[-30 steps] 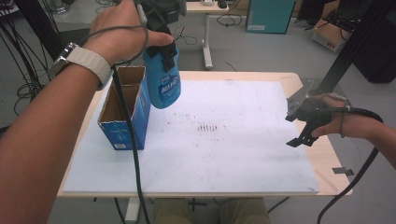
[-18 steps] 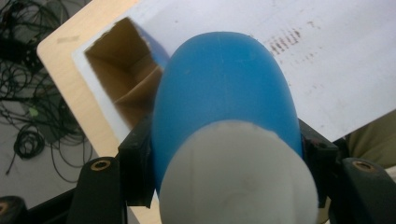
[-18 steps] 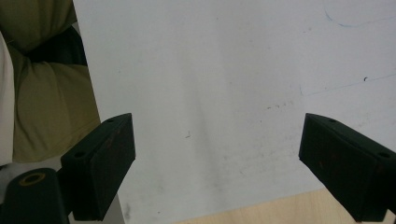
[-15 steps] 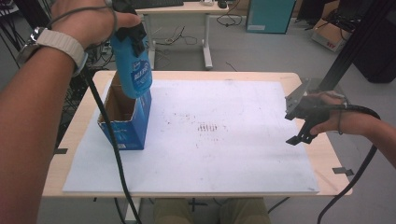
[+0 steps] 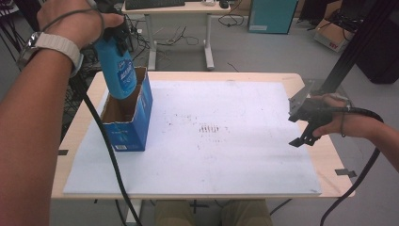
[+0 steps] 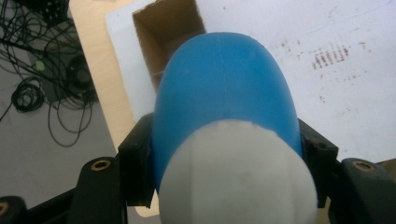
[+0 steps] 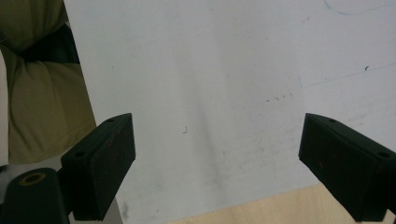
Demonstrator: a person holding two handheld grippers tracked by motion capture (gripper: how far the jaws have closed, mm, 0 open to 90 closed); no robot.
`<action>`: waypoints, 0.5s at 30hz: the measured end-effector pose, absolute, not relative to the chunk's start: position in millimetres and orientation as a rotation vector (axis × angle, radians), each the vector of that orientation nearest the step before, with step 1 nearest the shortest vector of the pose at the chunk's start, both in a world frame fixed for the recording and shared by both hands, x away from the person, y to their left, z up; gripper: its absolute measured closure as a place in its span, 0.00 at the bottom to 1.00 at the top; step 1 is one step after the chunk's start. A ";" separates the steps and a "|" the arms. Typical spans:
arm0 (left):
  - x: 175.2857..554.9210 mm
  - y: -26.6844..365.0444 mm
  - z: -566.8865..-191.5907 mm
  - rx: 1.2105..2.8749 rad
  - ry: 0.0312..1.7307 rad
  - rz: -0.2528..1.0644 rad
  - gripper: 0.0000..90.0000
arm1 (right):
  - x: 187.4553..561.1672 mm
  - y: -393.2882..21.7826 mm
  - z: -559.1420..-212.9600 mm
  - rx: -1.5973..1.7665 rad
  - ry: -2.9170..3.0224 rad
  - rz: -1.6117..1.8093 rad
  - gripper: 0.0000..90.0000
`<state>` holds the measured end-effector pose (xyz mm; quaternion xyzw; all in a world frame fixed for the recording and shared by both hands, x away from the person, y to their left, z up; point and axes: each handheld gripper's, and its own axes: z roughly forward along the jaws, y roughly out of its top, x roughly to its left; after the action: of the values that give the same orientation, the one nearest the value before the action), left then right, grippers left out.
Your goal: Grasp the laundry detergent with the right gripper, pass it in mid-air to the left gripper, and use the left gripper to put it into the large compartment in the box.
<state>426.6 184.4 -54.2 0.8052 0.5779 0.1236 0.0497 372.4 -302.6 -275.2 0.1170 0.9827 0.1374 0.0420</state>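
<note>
A blue bottle [image 5: 116, 68] with a white cap [image 6: 238, 179] hangs upright over the open top of a blue cardboard box [image 5: 128, 117] at the table's left. My left gripper [image 5: 115, 30] is shut on the bottle near its top, both black jaws pressing its sides in the left gripper view. The box's brown inside [image 6: 169, 35] lies just beyond the bottle's base. At the table's right edge my right gripper [image 5: 303, 136] hovers open with nothing between its pads [image 7: 100, 163], pointing down at the white sheet [image 7: 210, 93].
A large white sheet [image 5: 226, 136] with dark smudges covers most of the wooden table [image 5: 82, 117]. Cables lie on the floor at the left [image 6: 32, 88]. A desk [image 5: 179, 9] and a teal cabinet [image 5: 273, 14] stand beyond the table.
My left hand has carried the bottle leftward and back, from beside the box's right wall to above its opening. The right gripper has stayed put.
</note>
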 end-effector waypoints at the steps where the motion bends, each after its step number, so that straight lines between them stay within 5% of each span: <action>1: 426.9 185.7 -54.9 2.443 1.772 0.377 0.42 | 372.4 -302.5 -275.5 0.362 3.008 0.421 0.12; 15: 436.4 210.7 -76.5 2.348 1.890 0.393 0.42 | 373.6 -303.4 -281.1 0.367 3.011 0.417 0.12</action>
<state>436.4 210.7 -76.5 0.7715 0.6210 0.1290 0.0508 373.6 -303.4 -281.1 0.1199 0.9826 0.1362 0.0396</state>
